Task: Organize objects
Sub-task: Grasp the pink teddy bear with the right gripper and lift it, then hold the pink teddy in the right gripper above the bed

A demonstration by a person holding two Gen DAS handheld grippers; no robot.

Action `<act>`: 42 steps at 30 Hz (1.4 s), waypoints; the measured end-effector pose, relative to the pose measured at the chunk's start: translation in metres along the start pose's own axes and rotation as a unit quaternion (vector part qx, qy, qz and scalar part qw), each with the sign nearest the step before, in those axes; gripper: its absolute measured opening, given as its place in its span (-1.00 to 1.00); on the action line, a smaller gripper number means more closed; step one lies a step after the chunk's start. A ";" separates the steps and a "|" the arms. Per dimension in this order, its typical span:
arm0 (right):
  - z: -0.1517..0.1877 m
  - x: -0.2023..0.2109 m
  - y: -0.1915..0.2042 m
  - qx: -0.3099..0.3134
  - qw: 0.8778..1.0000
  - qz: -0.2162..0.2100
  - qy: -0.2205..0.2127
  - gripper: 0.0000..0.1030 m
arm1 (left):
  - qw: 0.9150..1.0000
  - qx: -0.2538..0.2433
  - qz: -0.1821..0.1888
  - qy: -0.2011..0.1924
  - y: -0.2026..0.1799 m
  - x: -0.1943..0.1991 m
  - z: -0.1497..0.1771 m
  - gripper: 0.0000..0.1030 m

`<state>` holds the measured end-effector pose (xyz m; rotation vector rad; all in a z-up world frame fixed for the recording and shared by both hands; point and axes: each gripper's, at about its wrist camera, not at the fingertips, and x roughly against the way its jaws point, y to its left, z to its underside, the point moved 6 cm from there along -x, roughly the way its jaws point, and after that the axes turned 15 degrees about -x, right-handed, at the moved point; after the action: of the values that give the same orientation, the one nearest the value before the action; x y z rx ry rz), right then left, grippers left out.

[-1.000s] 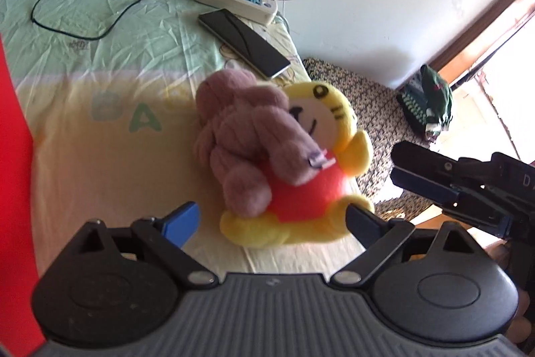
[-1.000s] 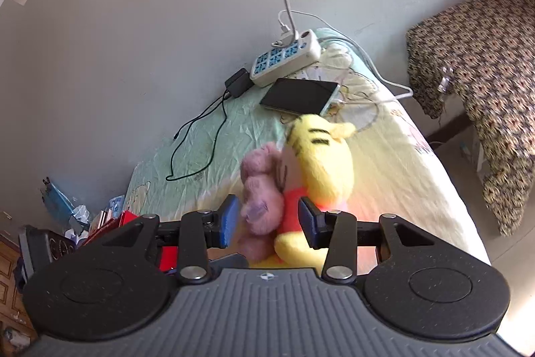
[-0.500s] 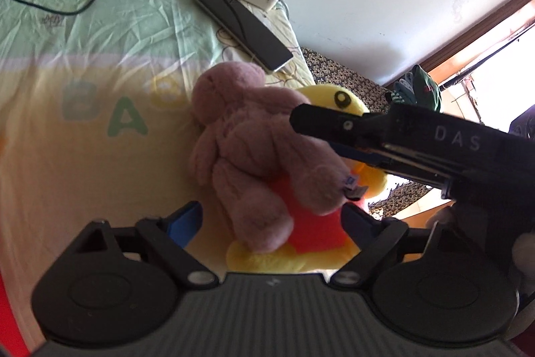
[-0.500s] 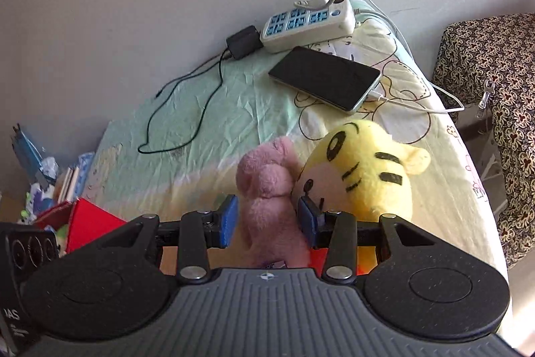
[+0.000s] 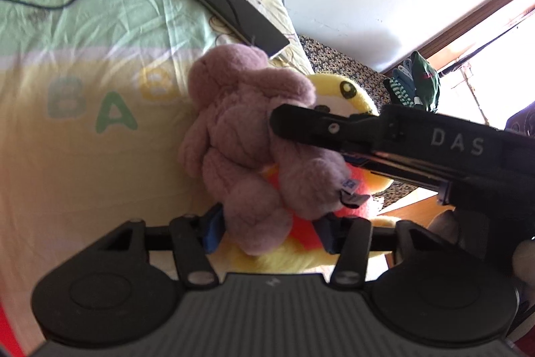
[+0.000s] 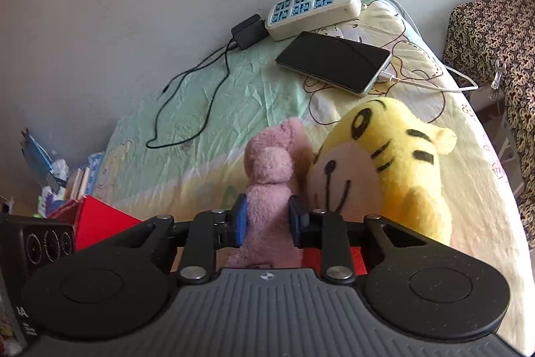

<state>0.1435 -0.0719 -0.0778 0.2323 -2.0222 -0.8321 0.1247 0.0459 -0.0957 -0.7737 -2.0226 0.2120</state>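
A mauve plush rabbit [image 5: 254,136] lies across a yellow tiger plush [image 5: 344,89] with a red shirt, on the bed. My left gripper [image 5: 267,233] has closed around the rabbit's lower end and the tiger's red belly. My right gripper [image 6: 265,218] is shut on the rabbit's body [image 6: 267,176], just below its head. The tiger's face [image 6: 374,163] lies right of it. The right gripper's black body [image 5: 401,139] crosses the left wrist view over both toys.
A black phone [image 6: 334,61] on a charging cable, a white power strip [image 6: 314,9] and a black adapter [image 6: 247,30] with a loose cord lie at the bed's far end by the wall. A red box [image 6: 97,219] and clutter sit left. A patterned table [image 6: 495,32] stands right.
Both grippers moved in on the toys. The left jaws closed from wide open onto the plush pile; the right jaws closed on the rabbit.
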 end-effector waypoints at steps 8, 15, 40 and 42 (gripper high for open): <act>0.015 0.020 0.012 -0.012 0.999 -0.047 -0.006 -0.48 | 0.999 -0.029 -0.035 -0.015 -0.013 0.034 0.007 0.01; 0.040 0.041 0.017 -0.008 0.997 -0.073 -0.008 -0.48 | 0.995 -0.066 -0.074 -0.020 -0.035 0.064 0.028 0.01; 0.127 0.064 -0.023 -0.021 0.995 -0.080 0.057 -0.48 | 0.978 -0.111 -0.157 0.081 -0.078 0.070 0.123 -0.05; 0.131 0.062 -0.029 -0.029 0.995 -0.076 0.063 -0.48 | 0.977 -0.106 -0.159 0.092 -0.076 0.063 0.128 -0.05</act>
<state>-0.0021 -0.0610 -0.1020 0.4002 -1.8769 -0.9466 -0.0373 0.0431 -0.0887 -0.5644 -1.9772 -0.2554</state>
